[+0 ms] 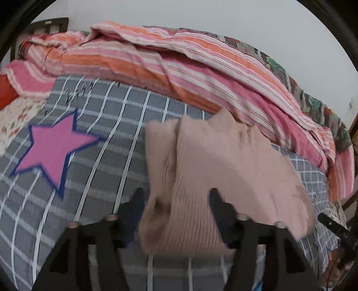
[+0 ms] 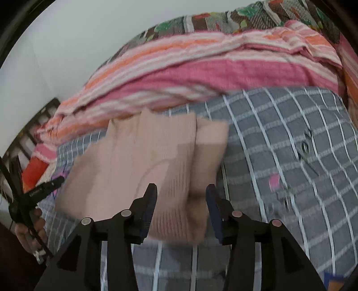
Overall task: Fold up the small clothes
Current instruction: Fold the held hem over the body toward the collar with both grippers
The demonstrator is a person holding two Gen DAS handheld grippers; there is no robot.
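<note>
Pink ribbed garment (image 1: pixel 214 170) on grey checked bedsheet (image 1: pixel 107 143), partly doubled over, edges uneven. My left gripper (image 1: pixel 176 201) and right gripper (image 2: pixel 181 197) both spread, straddling near hem, pinching nothing. Judgement: fold begun; squaring remains.

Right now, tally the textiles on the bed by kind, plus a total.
Pink ribbed knit garment: 1
Grey checked cover with a pink star: 1
Pink-and-orange striped quilt: 1
Multicoloured patterned blanket behind the quilt: 1
Floral sheet at the edge: 1
Total: 5
</note>
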